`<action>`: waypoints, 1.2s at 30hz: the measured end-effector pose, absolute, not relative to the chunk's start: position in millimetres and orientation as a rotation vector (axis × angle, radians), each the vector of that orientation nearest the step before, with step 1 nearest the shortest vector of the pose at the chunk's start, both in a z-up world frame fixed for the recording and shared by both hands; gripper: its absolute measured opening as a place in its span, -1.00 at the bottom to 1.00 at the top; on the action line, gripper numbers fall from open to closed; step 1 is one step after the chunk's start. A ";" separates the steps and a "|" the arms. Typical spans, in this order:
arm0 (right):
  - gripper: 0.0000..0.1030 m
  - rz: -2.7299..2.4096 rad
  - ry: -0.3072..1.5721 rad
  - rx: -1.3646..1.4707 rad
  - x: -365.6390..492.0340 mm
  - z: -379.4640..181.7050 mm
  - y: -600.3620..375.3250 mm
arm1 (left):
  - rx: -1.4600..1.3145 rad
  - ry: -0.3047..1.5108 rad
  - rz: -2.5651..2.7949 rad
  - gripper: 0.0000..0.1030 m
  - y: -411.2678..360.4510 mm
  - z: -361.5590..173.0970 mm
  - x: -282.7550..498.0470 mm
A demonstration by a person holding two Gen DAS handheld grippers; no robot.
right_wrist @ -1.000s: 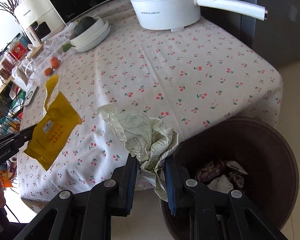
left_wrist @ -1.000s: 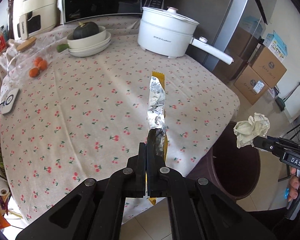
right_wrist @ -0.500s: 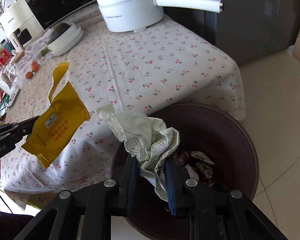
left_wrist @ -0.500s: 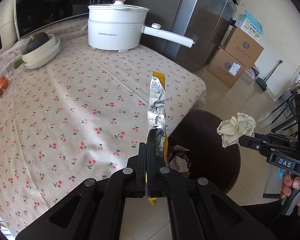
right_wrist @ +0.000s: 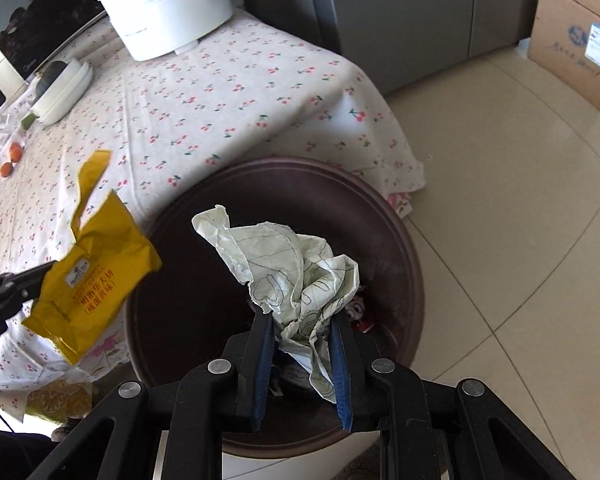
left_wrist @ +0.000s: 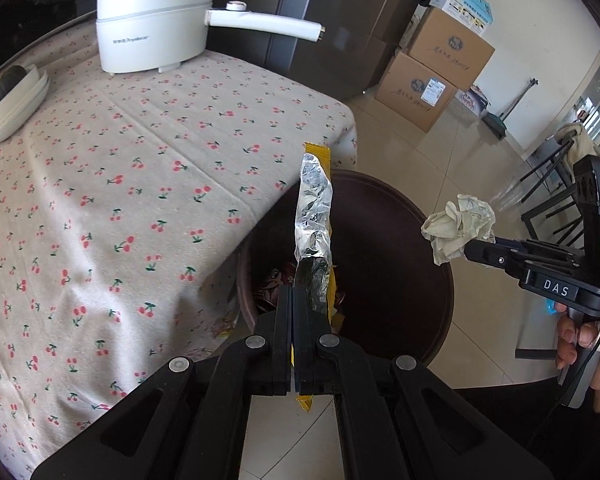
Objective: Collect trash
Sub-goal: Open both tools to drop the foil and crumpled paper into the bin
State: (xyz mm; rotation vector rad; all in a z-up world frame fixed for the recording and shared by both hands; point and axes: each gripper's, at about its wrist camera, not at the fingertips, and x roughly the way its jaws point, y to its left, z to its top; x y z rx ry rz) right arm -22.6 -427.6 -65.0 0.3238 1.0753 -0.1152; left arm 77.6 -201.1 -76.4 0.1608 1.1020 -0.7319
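Both pieces of trash hang over the open bin (right_wrist: pixel 404 248), not yet dropped. The left tongs (left_wrist: pixel 293 300) are clenched flat on the lower end of a yellow snack wrapper (left_wrist: pixel 314 216), whose silver inner face stands upright above the near part of the bin in the left wrist view; in the right wrist view the same wrapper (right_wrist: pixel 96 280) hangs at the bin's left rim, partly over the draped tablecloth. The right tongs (right_wrist: pixel 302 344) grasp a crumpled sheet of paper (right_wrist: pixel 292 276) with pen lines on it, held directly above the bin's dark interior.

Progress, judged from the scene: the carrying looks nearly finished, and the release of both pieces remains. The bin already holds several wrappers (right_wrist: pixel 360 312) at its bottom. No further loose trash shows on the visible part of the worktop (left_wrist: pixel 140 168).

Surroundings: on the cherry-print cloth stand a white electric pot (left_wrist: pixel 156 24) with a long handle, stacked white bowls (left_wrist: pixel 16 104) holding a dark squash, and two small oranges (right_wrist: pixel 12 158) at the far left. Cardboard boxes (left_wrist: pixel 432 76) sit on the tiled floor beyond, beside a grey refrigerator (right_wrist: pixel 420 16).

Obstruction: nothing lies between the paper and the bin. The wrapper sits close to the rim and the hanging cloth, so it may catch there or fall outside.
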 end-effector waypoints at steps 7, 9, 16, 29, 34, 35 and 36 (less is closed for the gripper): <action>-0.54 -0.107 1.080 0.313 -21.4 -66.1 -429.5 | 0.201 1.128 -0.715 -0.91 -214.8 -91.1 81.8; -0.54 -0.102 1.083 0.303 -20.2 -66.2 -426.8 | 0.209 1.140 -0.689 -0.60 -212.1 -94.0 84.5; -0.52 -0.087 1.093 0.286 -12.5 -67.3 -415.1 | 0.175 1.097 -0.575 0.53 -179.9 -83.3 87.4; 0.71 -0.105 1.110 0.283 -4.3 -67.5 -383.5 | 0.140 1.040 -0.433 0.62 -121.7 -65.6 72.2; 0.78 -0.069 1.108 0.241 -11.1 -60.7 -357.9 | 0.114 0.996 -0.362 0.72 -93.9 -55.9 52.6; 0.78 -0.070 1.101 0.230 -12.6 -58.6 -354.0 | 0.105 0.984 -0.340 0.72 -86.3 -53.2 48.0; 0.78 -0.069 1.092 0.221 -14.7 -56.0 -350.2 | 0.096 0.969 -0.307 0.72 -79.2 -50.8 42.8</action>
